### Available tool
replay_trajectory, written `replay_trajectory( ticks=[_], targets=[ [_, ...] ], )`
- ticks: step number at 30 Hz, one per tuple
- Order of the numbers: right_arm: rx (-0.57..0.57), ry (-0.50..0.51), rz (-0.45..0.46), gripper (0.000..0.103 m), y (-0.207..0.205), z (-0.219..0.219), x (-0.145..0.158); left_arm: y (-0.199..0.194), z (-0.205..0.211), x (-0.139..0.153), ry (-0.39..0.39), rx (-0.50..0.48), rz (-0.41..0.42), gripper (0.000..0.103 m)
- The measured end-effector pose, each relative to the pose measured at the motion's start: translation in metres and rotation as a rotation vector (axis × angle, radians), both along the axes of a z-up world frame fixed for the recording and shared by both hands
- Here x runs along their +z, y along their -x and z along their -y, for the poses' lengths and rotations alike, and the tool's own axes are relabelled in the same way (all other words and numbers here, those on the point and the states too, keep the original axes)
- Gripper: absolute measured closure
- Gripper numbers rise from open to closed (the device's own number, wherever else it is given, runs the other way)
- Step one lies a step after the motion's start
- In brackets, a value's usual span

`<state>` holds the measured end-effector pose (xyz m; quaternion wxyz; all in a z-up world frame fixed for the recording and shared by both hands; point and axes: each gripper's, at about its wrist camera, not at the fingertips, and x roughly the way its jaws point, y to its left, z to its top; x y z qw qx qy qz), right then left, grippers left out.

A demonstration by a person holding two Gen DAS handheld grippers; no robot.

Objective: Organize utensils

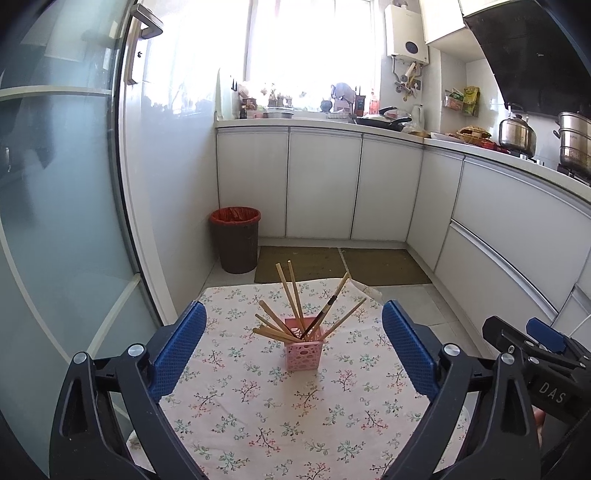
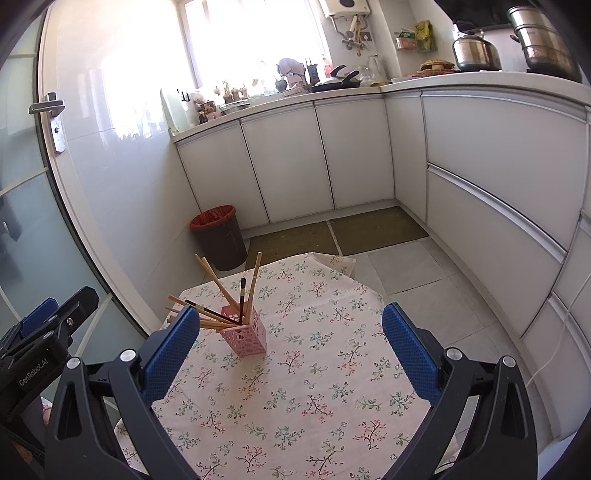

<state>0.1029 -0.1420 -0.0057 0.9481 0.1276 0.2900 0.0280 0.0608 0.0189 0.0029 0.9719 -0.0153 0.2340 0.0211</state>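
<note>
Ahead of the tongs and to the left, a brown trash bin [image 1: 236, 240] with a red liner stands on the floor against the white cabinet doors [image 1: 321, 184]. Two olive floor mats [image 1: 343, 264] lie just beside it, side by side along the cabinet base. Up to the right, a steel kettle [image 1: 516, 133] and a stacked steamer pot [image 1: 574, 142] sit on the stove. A black frying pan [image 1: 384, 122] rests farther along, near the bright window [image 1: 310, 48]. A white water heater [image 1: 406, 31] hangs beside that window.
</note>
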Motion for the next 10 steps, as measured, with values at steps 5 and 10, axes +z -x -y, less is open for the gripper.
replay_trajectory(
  ticks=[5, 10],
  targets=[
    [-0.008, -0.004, 0.003, 0.007, -0.0001, 0.0021, 0.0006, -0.0009, -0.0012, 0.0017, 0.022, -0.004, -0.017, 0.007],
    [-0.012, -0.006, 0.002, 0.007, -0.0007, 0.0036, 0.0003, -0.0006, 0.0004, 0.0022, 0.028, -0.013, -0.031, 0.007]
  ],
)
